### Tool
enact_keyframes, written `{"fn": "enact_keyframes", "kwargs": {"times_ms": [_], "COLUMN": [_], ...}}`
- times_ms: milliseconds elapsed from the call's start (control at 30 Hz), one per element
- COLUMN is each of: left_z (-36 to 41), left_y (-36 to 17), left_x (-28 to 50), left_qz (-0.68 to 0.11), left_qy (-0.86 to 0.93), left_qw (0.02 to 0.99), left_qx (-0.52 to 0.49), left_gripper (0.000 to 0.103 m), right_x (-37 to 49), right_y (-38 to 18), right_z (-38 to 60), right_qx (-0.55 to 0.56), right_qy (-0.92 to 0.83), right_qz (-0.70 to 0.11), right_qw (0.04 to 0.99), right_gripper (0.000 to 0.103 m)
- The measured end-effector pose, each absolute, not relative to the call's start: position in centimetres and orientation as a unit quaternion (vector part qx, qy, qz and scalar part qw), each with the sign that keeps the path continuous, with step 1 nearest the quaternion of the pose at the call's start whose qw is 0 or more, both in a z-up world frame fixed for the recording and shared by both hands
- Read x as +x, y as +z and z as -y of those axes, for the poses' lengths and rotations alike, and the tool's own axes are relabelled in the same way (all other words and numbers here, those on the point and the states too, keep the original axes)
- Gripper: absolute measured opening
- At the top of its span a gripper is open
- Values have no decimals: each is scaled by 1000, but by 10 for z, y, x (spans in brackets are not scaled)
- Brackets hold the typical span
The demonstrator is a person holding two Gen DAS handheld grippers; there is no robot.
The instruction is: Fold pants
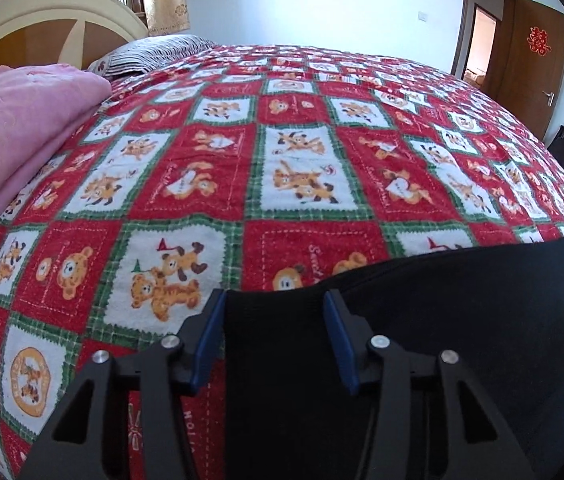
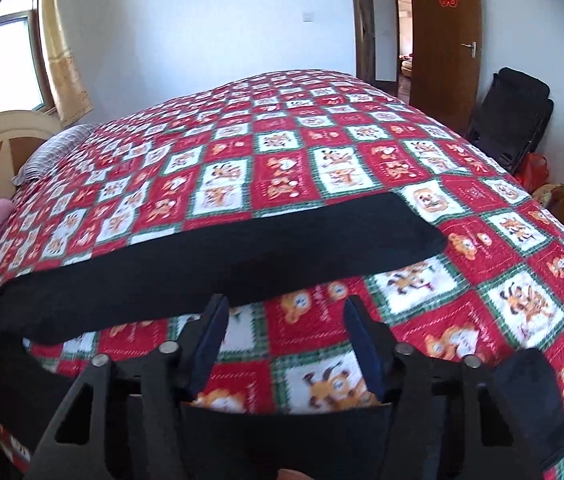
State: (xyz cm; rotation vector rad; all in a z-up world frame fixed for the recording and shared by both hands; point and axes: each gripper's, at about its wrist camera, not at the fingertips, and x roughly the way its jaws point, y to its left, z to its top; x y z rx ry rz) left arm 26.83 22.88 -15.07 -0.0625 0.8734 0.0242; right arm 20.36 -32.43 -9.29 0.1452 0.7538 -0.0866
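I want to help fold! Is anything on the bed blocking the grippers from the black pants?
Nothing visible. The black pants lie bare on the quilt, already between the left gripper's jaws; the right gripper hovers beside them.

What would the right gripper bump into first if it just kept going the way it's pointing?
Probably the red patchwork bedspread: that is what shows between the fingers of the right gripper. The black pants lie just beyond. Depth is hard to judge through the fisheye.
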Motion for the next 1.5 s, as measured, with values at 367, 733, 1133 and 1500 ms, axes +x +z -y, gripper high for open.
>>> {"fn": "enact_keyframes", "kwargs": {"times_ms": [367,733,1133,1500], "left_z": [-228,-234,-208,-207], "left_y": [-146,-153,-150,-131], "left_x": [271,280,283,278], "left_qz": [-422,-446,-461,-438], "left_qy": [18,-16,-38,-51], "left_qw": [907,894,886,896], "left_qx": [4,-31,40,50], "left_gripper": [46,52,27,15], "right_x": [252,341,411,402], "right_y": [-88,-107,-154,-149], "right_z": [403,487,484,483], "right_qx": [107,158,149,143], "right_qy": [-94,-99,-36,-47], "right_qz": [-380,-424,-492,-487], "right_qw": [914,886,857,860], "right_gripper": [48,53,53,9]}}
